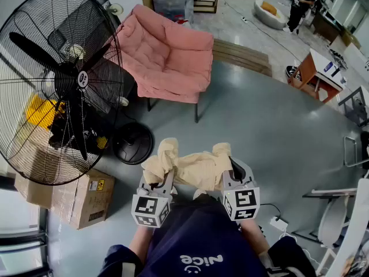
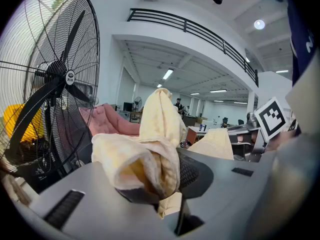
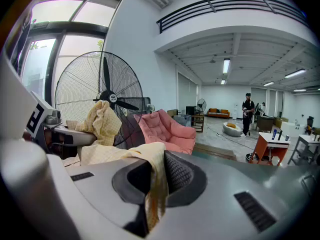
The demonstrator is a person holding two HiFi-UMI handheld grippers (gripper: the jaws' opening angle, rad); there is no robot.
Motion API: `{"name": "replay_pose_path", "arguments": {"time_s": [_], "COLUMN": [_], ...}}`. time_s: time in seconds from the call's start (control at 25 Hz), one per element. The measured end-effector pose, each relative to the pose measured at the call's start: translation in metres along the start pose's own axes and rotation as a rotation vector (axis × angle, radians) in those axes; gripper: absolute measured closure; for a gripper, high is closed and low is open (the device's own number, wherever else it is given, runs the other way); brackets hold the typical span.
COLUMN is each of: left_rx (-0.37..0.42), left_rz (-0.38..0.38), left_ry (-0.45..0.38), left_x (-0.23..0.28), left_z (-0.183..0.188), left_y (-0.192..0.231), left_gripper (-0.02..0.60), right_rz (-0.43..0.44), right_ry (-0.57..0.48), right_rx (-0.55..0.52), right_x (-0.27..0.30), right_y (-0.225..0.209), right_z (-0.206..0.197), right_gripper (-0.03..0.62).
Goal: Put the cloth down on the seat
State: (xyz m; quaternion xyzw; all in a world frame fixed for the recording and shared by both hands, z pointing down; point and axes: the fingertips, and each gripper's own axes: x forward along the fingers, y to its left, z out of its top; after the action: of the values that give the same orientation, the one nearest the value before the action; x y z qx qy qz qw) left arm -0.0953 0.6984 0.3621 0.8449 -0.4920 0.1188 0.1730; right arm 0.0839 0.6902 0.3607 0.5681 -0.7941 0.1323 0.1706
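Observation:
A pale yellow cloth hangs bunched between my two grippers, close to my body. My left gripper is shut on its left end, where the bunched cloth fills the jaws and a flap stands up. My right gripper is shut on the right end, a thin fold of the cloth pinched between the pads. The pink cushioned seat stands across the floor ahead, also in the left gripper view and the right gripper view. Nothing lies on it.
A big black floor fan stands at the left, its round base on the grey floor between me and the seat. Cardboard boxes sit under it. A wooden desk is at the right. A person stands far off.

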Motion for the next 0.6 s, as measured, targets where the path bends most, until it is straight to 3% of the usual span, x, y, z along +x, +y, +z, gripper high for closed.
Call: {"name": "replay_pose_path", "arguments": {"time_s": [0.6], "left_rx": [0.013], "left_rz": [0.032], "left_ry": [-0.002], "left_x": [0.019], "left_z": [-0.003], "left_y": [-0.030], "left_gripper": [0.497], "right_rz": [0.087], "right_ry": [-0.030], "right_rx": [-0.011], "right_x": [0.001], "right_y": [-0.023], "right_z": [0.000], "right_gripper": [0.536]}}
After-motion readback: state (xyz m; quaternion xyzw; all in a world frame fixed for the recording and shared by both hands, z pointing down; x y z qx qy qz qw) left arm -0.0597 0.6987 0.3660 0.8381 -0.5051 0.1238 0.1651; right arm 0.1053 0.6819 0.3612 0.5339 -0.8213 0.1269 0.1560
